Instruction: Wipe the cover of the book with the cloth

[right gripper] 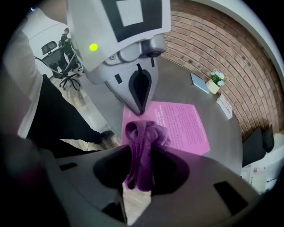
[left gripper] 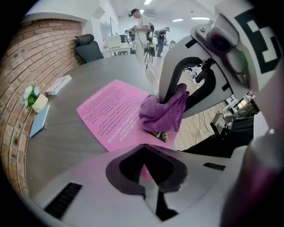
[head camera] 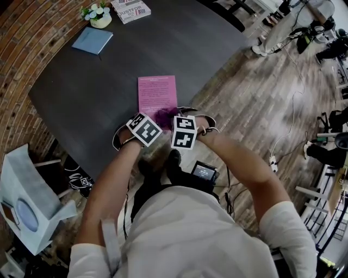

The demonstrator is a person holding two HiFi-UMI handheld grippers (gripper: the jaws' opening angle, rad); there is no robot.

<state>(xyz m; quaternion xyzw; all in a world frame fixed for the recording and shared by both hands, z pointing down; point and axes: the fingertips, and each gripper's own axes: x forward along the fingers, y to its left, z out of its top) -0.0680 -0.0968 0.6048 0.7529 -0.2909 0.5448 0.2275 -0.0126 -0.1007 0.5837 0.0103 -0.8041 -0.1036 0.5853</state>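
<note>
Our right hand-held gripper (right gripper: pixel 141 153) is clamped on the purple cloth (right gripper: pixel 144 133). A fold of it is pinched between the two jaws and the bunched end spills out past the tips. That bunch sits on the pink book (head camera: pixel 157 92), at about 5 o'clock on its cover, the corner nearest us.

Just beside it, our left hand-held gripper (left gripper: pixel 144 150) has its jaws pressed together with nothing between them. From the right gripper view its tip seems to rest on the book's near edge, at about 7 o'clock on the cover, though we cannot be sure it touches. Both grippers point steeply down, and their marker cubes are close together.

We see the book lying flat, printed side up, on the dark table (head camera: pixel 81 92), close to the edge nearest us.

Well beyond it, at 11 o'clock from the book, a blue booklet (head camera: pixel 93 39) lies flat on the table. Farther along the same line stands a small pot of white flowers (head camera: pixel 98 15). A magazine (head camera: pixel 131 10) lies just beside the pot at the table's far rim, nearer 12 o'clock. A brick wall (head camera: pixel 32 32) curves along the table's 9 to 10 o'clock side.
</note>
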